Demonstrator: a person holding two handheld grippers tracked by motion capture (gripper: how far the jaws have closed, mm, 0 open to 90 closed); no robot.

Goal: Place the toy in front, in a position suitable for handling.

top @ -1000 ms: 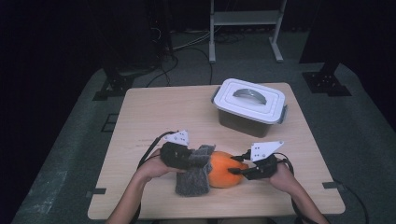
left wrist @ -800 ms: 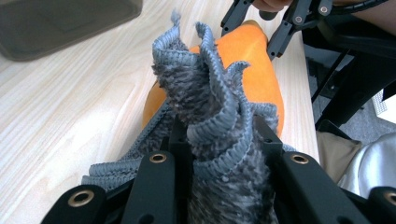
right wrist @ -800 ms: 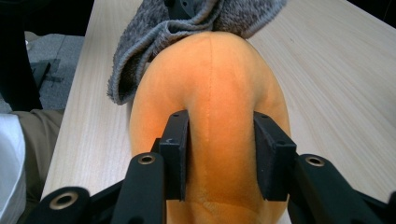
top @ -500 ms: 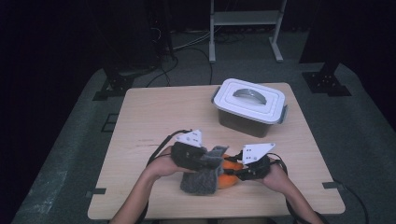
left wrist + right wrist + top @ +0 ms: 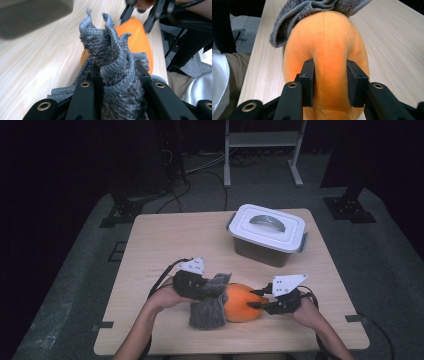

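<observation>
The worktop (image 5: pixel 165 240) carries it all, and the likeliest trouble is on its near edge: the orange plush (image 5: pixel 243 302) sits close to the person's side, so a hard wipe toward that edge could shove it off the wood. The lidded box (image 5: pixel 266 234) stands well apart at the far right, out of harm's way.

Next risk, the plush itself. It is soft and rounded, and the right tool (image 5: pixel 256 298) pinches only a fold of it. In the right gripper view the two pads (image 5: pixel 308 80) dent the orange fabric on either side of a seam. That right tool has just been closing further on the plush, jaws clamped on it. If the cloth drags sideways, my guess is the fold squeezes out and the plush rolls.

Then the grey cloth (image 5: pixel 210 305). The left tool (image 5: pixel 214 287) is clamped tight on a bunched wad of it; in the left gripper view the ribbed hem (image 5: pixel 113 57) stands up in folds between the jaws. A wad like that could wipe with a small patch only, or catch on the other tool's tips.

Positions now: the plush lies on the worktop between the two tools, its right end in the right tool, its left side touching the cloth, which drapes over it and hangs to the wood below the left tool.
</observation>
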